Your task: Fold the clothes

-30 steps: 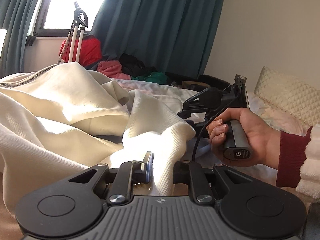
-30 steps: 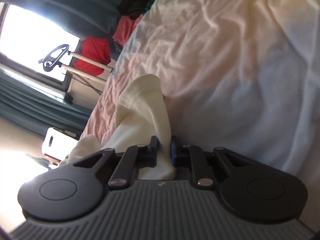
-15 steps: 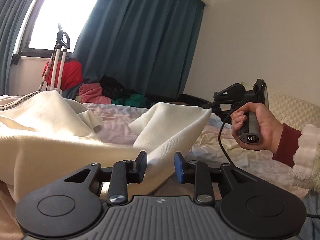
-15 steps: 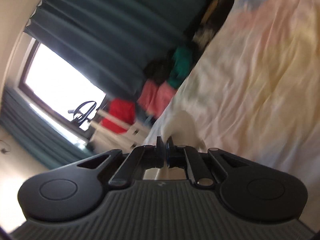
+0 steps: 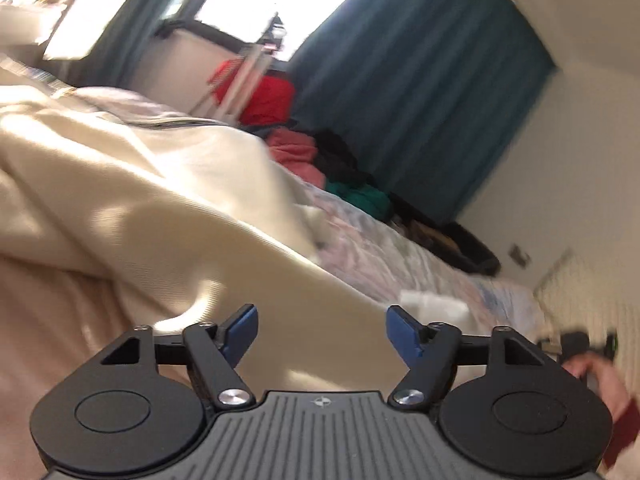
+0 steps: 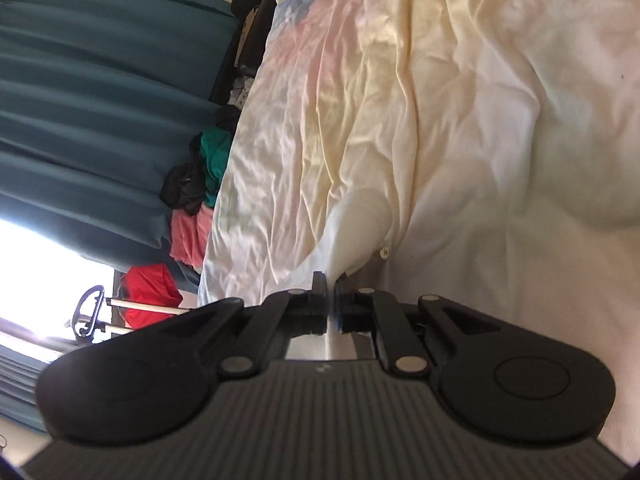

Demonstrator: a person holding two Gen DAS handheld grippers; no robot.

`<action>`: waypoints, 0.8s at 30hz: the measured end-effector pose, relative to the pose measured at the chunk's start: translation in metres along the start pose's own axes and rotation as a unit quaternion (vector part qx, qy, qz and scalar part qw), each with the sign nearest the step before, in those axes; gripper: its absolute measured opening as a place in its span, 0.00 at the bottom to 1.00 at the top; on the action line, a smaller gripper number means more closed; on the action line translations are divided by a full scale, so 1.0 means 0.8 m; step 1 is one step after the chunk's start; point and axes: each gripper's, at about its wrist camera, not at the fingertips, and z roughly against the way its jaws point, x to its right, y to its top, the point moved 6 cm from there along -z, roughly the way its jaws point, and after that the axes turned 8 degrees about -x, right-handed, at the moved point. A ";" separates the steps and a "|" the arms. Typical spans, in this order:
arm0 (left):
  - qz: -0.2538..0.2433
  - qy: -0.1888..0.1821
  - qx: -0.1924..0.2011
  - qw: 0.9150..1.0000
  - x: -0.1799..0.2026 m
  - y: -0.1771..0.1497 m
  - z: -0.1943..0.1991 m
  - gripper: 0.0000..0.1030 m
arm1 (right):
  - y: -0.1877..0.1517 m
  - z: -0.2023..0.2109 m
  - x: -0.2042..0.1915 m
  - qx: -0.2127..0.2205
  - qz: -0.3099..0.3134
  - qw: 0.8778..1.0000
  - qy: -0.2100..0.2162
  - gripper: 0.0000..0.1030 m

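Our left gripper (image 5: 321, 332) gapes over ribbed cream garment (image 5: 168, 216); our right gripper (image 6: 330, 304) pinches its soft edge; surroundings blur

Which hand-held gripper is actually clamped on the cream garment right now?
The right hand-held gripper: its jaws are shut on the cream garment. The left hand-held gripper is open, gripping nothing.

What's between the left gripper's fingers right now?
Nothing gripped: the left gripper is open, with only the cream garment lying beyond the gap, per the left wrist view.
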 end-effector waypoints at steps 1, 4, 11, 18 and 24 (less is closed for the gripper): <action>0.058 0.010 0.010 0.998 -0.025 0.011 0.010 0.80 | -0.001 -0.003 0.000 -0.004 -0.001 1.000 -0.005 0.08; 0.246 0.034 0.036 0.968 -0.109 0.026 0.041 0.81 | -0.002 -0.011 0.001 -0.015 -0.007 1.000 -0.016 0.10; 0.445 0.054 0.135 0.883 -0.228 0.039 0.075 0.82 | -0.005 -0.018 0.006 -0.026 -0.001 0.999 -0.043 0.23; 0.444 0.090 0.176 0.874 -0.278 0.083 0.074 0.36 | -0.011 -0.026 0.018 -0.026 -0.006 0.998 -0.059 0.47; 0.438 0.075 0.176 0.878 -0.275 0.104 0.132 0.09 | 0.001 -0.028 0.022 -0.019 0.004 0.998 -0.054 0.47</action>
